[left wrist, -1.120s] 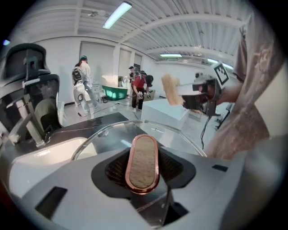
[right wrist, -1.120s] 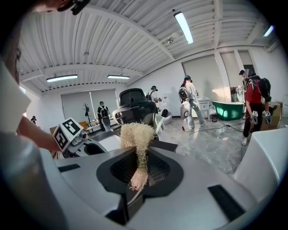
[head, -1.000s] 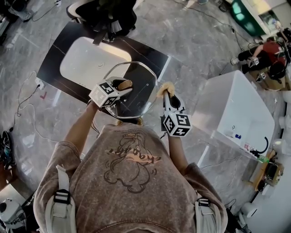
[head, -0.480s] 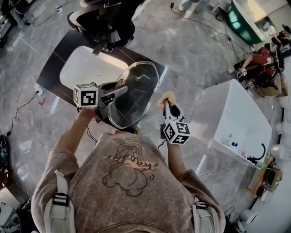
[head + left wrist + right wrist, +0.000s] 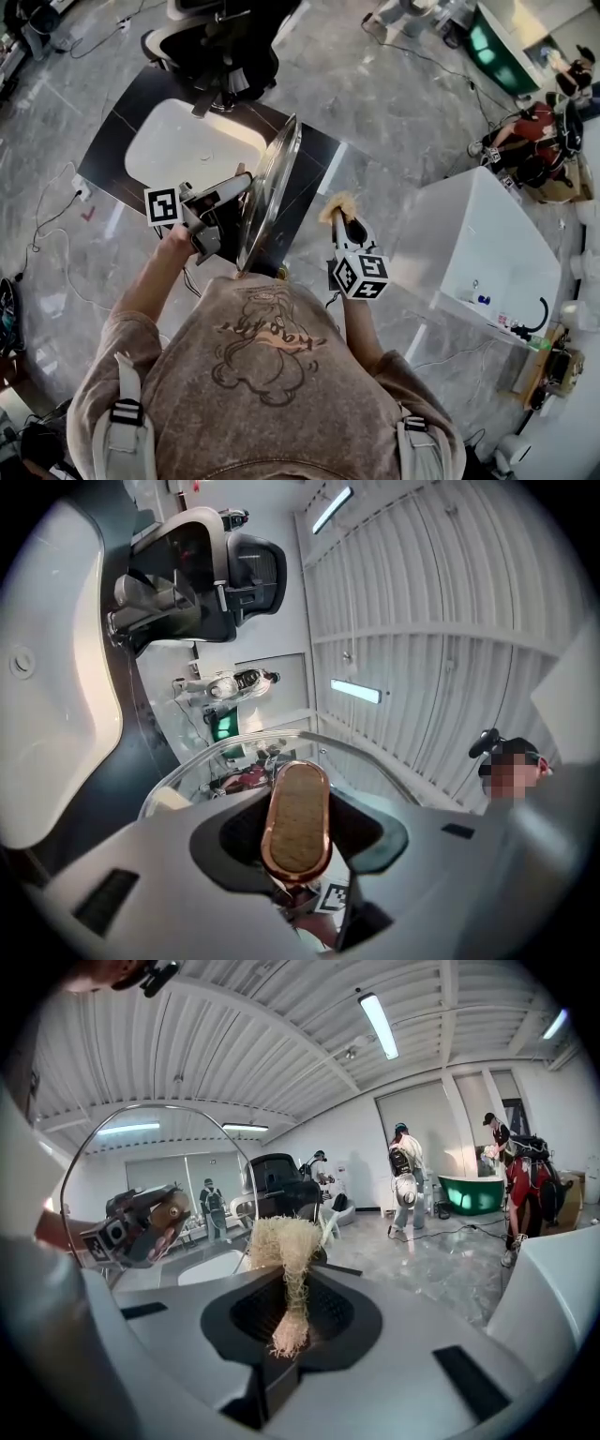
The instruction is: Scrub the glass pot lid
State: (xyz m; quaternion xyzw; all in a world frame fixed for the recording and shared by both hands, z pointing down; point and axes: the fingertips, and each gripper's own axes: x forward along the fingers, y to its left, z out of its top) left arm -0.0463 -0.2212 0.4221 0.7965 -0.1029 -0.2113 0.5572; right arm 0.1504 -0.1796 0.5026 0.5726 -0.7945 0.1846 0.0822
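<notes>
The glass pot lid [image 5: 272, 187] stands nearly on edge over the dark counter, its metal rim running from top right to bottom left. My left gripper [image 5: 239, 187] is shut on the lid's knob from the left. In the left gripper view the copper-rimmed knob [image 5: 298, 822] sits between the jaws, with the glass [image 5: 244, 752] behind it. My right gripper [image 5: 342, 223] hangs just right of the lid, apart from it, shut on a yellowish fibre scrubber [image 5: 339, 202]. The right gripper view shows the scrubber [image 5: 281, 1241] sticking up from the jaws and the lid [image 5: 112, 1166] at left.
A white basin [image 5: 178, 141] is set in the dark counter [image 5: 314, 141] beyond the lid. A black chair [image 5: 220, 47] stands behind it. A white cabinet [image 5: 478, 234] is at the right. People [image 5: 534, 131] stand at the far right on the grey marble floor.
The lid has turned from lying open towards the camera to standing almost edge-on. My left gripper swung left with it. The right gripper and scrubber have barely moved.
</notes>
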